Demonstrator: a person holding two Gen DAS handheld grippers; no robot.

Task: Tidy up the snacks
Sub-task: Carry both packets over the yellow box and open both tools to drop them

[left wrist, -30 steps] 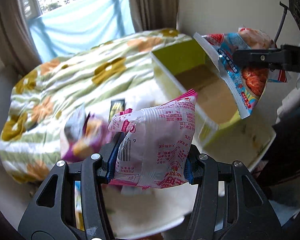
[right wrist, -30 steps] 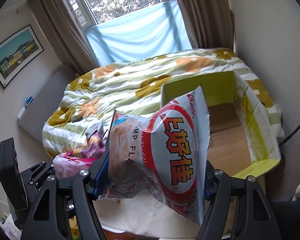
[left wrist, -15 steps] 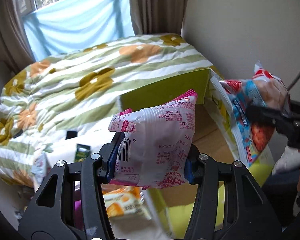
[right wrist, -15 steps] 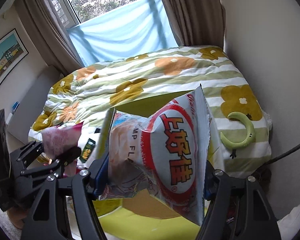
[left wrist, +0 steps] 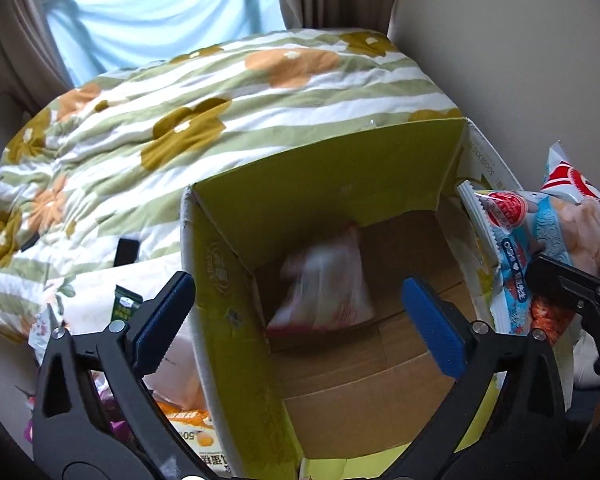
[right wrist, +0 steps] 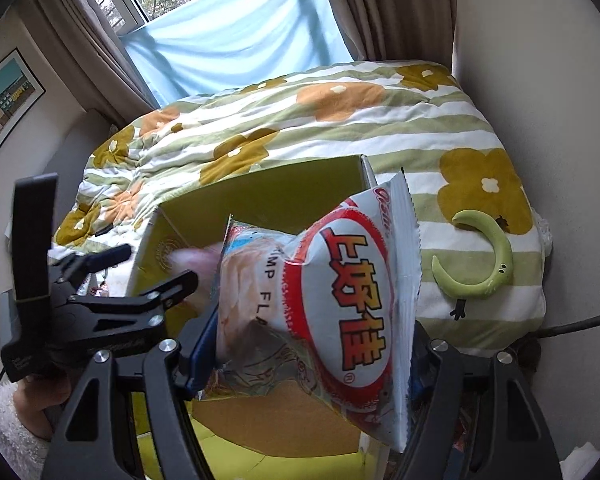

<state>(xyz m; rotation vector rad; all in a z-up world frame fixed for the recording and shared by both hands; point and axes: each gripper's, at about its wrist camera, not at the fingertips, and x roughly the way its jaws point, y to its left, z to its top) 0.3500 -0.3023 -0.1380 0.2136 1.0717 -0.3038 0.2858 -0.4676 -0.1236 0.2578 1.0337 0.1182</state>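
My left gripper [left wrist: 296, 284] hangs over the open yellow-green cardboard box [left wrist: 320, 168]. Its jaws are opening wide and nothing is between the blue pads. The pink-and-white snack packet [left wrist: 324, 284] is a blur inside the box, near the brown floor. In the right wrist view it is a pink smear [right wrist: 192, 258] beside the left gripper [right wrist: 160, 263]. My right gripper [right wrist: 312, 340] is shut on a red-and-white shrimp chips bag [right wrist: 340, 292] above the box [right wrist: 260, 196]. Its jaws are opening slightly while the pads still press on the bag [left wrist: 540, 220].
The box stands on a bed with a green-striped flower quilt [left wrist: 180, 100]. Loose snack packets [left wrist: 188, 416] and a green sachet [left wrist: 126, 304] lie left of the box. A green crescent toy [right wrist: 480, 264] rests on the quilt to the right. A wall and a cable [right wrist: 580, 320] are close by.
Both grippers swung over the box and sank a little. The left jaws opened and the pink-and-white packet dropped into the box. The right gripper keeps hold of its bag.
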